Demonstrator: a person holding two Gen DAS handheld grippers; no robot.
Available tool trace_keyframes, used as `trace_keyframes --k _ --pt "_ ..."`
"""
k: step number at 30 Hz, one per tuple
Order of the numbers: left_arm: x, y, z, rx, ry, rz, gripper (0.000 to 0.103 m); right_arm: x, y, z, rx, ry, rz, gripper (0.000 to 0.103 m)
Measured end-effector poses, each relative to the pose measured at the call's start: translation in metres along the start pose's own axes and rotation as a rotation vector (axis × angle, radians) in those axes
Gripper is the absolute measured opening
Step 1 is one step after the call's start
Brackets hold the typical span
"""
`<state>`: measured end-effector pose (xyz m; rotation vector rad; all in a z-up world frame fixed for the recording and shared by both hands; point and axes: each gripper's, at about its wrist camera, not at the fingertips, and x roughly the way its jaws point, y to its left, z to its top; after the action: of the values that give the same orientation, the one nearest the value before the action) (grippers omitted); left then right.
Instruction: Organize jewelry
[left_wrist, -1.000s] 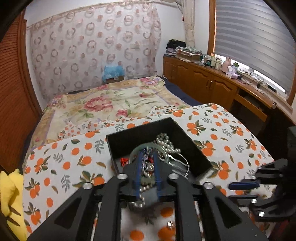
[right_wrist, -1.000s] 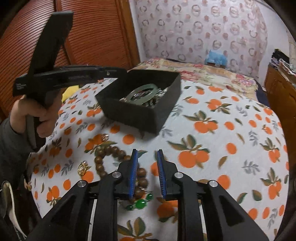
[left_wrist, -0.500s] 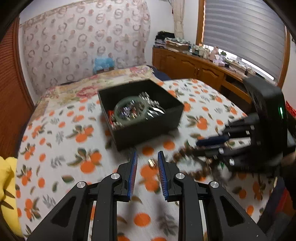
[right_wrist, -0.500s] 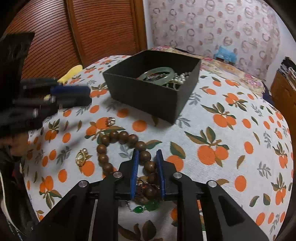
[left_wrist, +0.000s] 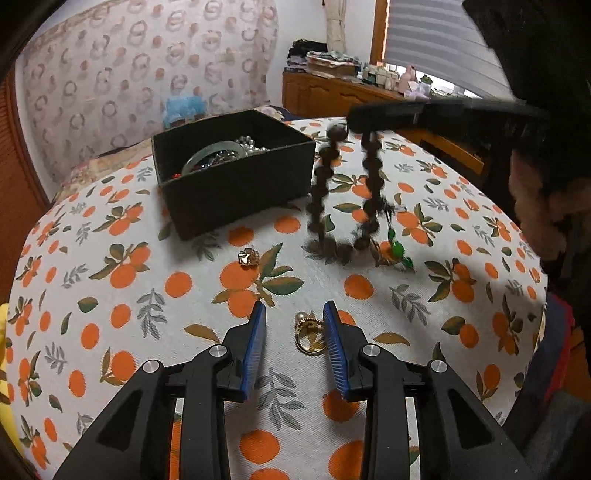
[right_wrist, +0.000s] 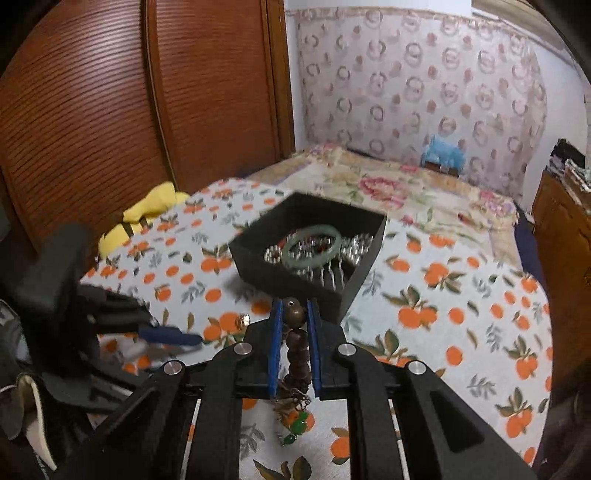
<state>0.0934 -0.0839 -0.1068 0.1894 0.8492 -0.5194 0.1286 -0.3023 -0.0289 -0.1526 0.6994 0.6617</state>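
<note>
Right gripper (right_wrist: 294, 325) clamps the wooden bead bracelet (left_wrist: 343, 192), jaws closing; the loop hangs over the bedspread (left_wrist: 110, 302).
Black box (left_wrist: 236, 184) sits just beyond; left gripper (left_wrist: 294, 332), jaws opening, straddles the gold ring (left_wrist: 309, 334), untouched.

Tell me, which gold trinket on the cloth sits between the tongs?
The gold ring with a pearl, between the opening left tongs. The flower-shaped gold piece lies nearer the box.
</note>
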Motion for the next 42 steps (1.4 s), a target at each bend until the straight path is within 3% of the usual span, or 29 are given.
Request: trace_keyframes --k 9,12,13,22,33,42 --pt "0.006 -0.006 0.0 0.022 0.015 -0.002 0.03 -0.023 0.001 0.023 -0.002 -0.083 -0.021 0.015" --pt "0.006 -0.005 0.001 0.026 0.012 0.005 0.017 -0.027 0.001 0.028 -0.006 -0.093 -0.027 0.015" --pt "0.005 -0.004 0.0 0.021 0.01 -0.002 0.017 -0.027 0.001 0.029 -0.008 -0.094 -0.028 0.015" --pt "-0.011 0.015 0.019 -0.027 -0.066 0.031 0.017 -0.026 0.0 0.037 -0.005 -0.103 -0.032 0.015" --pt "-0.023 0.042 0.072 -0.043 -0.152 0.084 0.017 -0.001 -0.022 0.079 0.052 -0.131 -0.054 0.015" --pt "-0.011 0.066 0.095 -0.083 -0.157 0.127 0.017 0.038 -0.04 0.071 0.115 -0.056 -0.035 0.015"
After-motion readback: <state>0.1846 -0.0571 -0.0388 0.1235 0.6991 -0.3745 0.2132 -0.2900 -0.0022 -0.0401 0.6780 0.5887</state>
